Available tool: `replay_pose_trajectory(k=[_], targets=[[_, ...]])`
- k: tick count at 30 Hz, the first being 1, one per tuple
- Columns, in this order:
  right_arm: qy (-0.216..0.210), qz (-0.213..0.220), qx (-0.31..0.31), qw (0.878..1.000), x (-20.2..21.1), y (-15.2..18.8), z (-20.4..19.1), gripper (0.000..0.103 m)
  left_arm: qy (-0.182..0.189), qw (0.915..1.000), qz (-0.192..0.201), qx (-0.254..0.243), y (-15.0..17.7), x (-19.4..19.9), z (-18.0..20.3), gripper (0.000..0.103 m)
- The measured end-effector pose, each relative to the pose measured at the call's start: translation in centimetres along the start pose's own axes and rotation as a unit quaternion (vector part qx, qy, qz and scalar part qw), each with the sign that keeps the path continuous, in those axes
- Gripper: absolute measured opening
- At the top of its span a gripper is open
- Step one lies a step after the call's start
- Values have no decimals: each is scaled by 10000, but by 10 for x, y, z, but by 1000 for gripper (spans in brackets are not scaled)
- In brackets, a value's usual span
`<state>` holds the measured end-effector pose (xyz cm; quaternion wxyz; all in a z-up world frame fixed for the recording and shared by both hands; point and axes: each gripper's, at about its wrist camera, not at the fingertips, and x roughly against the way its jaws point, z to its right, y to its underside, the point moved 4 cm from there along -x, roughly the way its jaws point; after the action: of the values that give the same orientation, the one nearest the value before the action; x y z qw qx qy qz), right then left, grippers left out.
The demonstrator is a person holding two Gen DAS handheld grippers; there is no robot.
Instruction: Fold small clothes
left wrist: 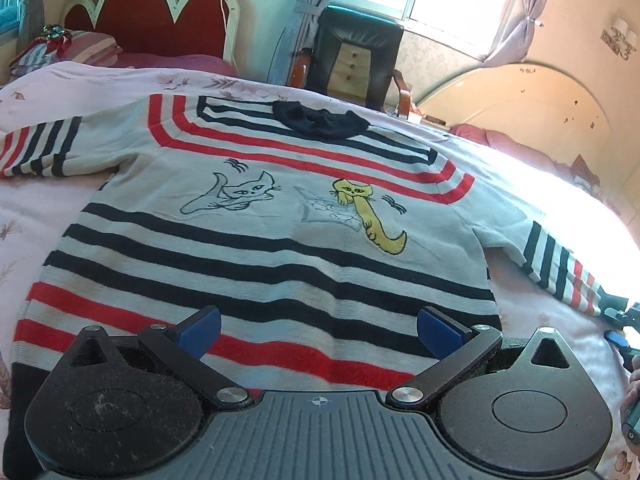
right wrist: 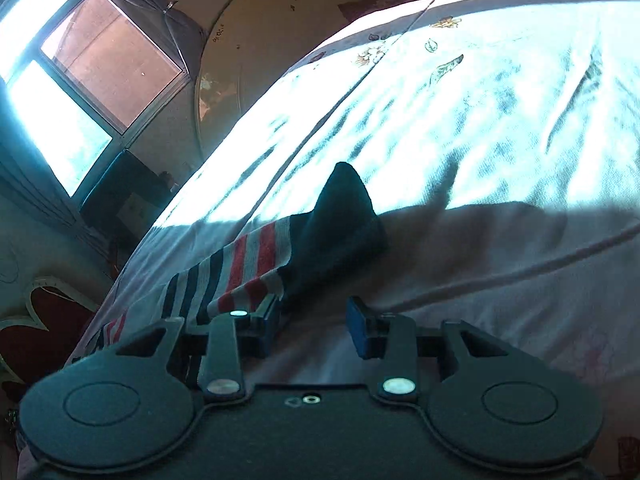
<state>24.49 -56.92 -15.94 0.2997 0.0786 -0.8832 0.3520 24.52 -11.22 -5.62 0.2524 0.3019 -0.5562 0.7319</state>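
A small grey knit sweater [left wrist: 280, 248] with red and black stripes and two cat pictures lies spread flat, front up, on the bed. My left gripper [left wrist: 318, 330] hovers over its bottom hem, open, with nothing between the blue pads. The sweater's right sleeve [left wrist: 560, 272] stretches out to the right, and my right gripper [left wrist: 614, 325] shows at its end. In the right wrist view the striped sleeve [right wrist: 248, 264] and its dark cuff [right wrist: 340, 232] lie just ahead of my right gripper [right wrist: 316, 326]. Its jaws stand partly apart; only bedsheet shows between them, and the sleeve's edge lies by the left finger.
The bed has a pink floral sheet [left wrist: 48, 216], sunlit at the right. A red headboard [left wrist: 160, 12] and striped pillow [left wrist: 68, 50] are at the far left, a black chair [left wrist: 356, 52] beyond the bed, a cream footboard [left wrist: 520, 100] at the right. A hand [left wrist: 632, 392] shows at the right edge.
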Motion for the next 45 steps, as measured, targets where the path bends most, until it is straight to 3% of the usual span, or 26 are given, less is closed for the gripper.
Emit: replay_pose_trajectory(k=[4, 6, 7, 8, 12, 15, 19, 22, 26, 30, 33, 38, 41, 43, 45], targets=[[-234, 106, -27, 9997, -15, -2, 4, 37, -69, 9999, -130, -9, -4, -14, 15, 103], [-235, 135, 29, 9996, -20, -2, 2, 26, -151, 9998, -118, -4, -6, -17, 15, 103], [-109, 139, 119, 9998, -25, -3, 0, 12, -215, 9997, -81, -29, -7, -18, 14, 103], [-31, 132, 164, 9998, -28, -3, 0, 9, -269, 9996, -32, -52, -7, -18, 11, 103], [196, 233, 698, 9971, -33, -6, -17, 8, -377, 9989, -248, -138, -11, -31, -10, 103], [301, 382, 1186, 9917, -28, -8, -39, 7, -458, 9987, -192, -79, -18, -35, -34, 103], [-217, 562, 1928, 9794, -12, 6, -103, 7, -525, 9985, -14, 173, -34, -40, -81, 103], [-841, 398, 2499, 9638, -9, 41, -169, 7, -494, 9983, 93, 287, -49, -41, -120, 103], [-1753, -316, 2951, 9387, -22, 125, -268, 7, -534, 9974, 266, 415, -64, -31, -172, 103], [-2334, -951, 3323, 9089, -35, 223, -348, 7, -573, 9956, 445, 592, -75, -21, -223, 103], [-2545, -1284, 3512, 8918, -44, 282, -387, 7, -530, 9937, 585, 798, -81, -19, -248, 103], [-2464, -1517, 3893, 8745, -53, 341, -413, 12, -114, 9947, 666, 775, -93, -31, -250, 103], [-2551, -1354, 4073, 8664, -39, 339, -409, 23, 425, 9935, 634, 845, -100, -48, -237, 102], [-2558, -1231, 3988, 8720, -28, 327, -397, 25, 837, 9903, 579, 944, -106, -65, -222, 102], [-2453, -1136, 3748, 8868, -21, 306, -379, 25, 1255, 9863, 385, 995, -109, -89, -202, 74]])
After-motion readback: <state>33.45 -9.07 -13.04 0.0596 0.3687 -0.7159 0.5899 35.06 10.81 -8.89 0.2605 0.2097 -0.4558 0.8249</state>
